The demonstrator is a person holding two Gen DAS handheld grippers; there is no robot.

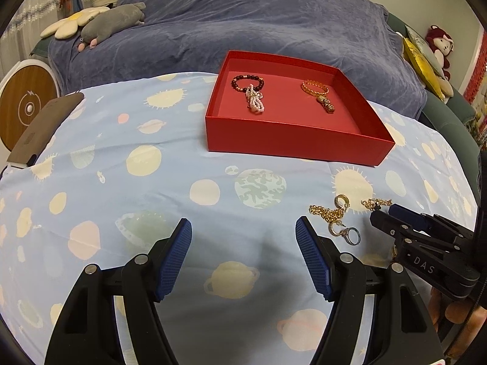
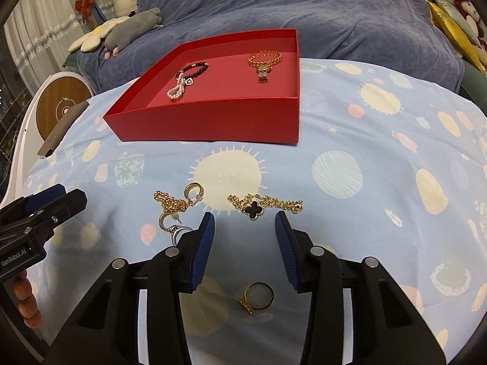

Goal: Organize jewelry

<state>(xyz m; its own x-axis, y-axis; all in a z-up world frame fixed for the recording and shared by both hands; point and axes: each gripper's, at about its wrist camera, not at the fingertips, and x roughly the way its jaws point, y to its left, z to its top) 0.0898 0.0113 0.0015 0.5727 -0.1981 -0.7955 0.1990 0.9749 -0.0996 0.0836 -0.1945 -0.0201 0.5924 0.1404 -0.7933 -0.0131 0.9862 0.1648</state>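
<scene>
1. Where the planet-print cloth (image 2: 350, 115) covers the table, we see a red box (image 2: 213, 118) standing open near its far edge, with no lid on it.
2. Inside the box lie 4 pieces in 2 pairs: a dark bead bracelet (image 2: 196, 68) with a pearl strand (image 2: 176, 89) overlapping it toward the box's left wall, and a gold chain bracelet (image 2: 264, 57) with a gold link piece (image 2: 263, 76) touching it nearer the right wall. The 2 pairs lie well apart.
3. We find the loose jewelry near the cloth's near edge: a gold chain (image 2: 170, 202) tangled with 2 hoop earrings (image 2: 194, 191), a silver ring (image 2: 178, 231) just beside them, a clover necklace (image 2: 254, 208) to their right, and a gold ring (image 2: 258, 296) closest to the near edge.
4. Our left gripper (image 1: 243, 255) is spread wide over bare cloth, pinching nothing.
5. Our right gripper (image 2: 245, 248) is also spread; the gold ring lies on the cloth between its fingers, and the clover necklace lies just beyond the tips, untouched.
</scene>
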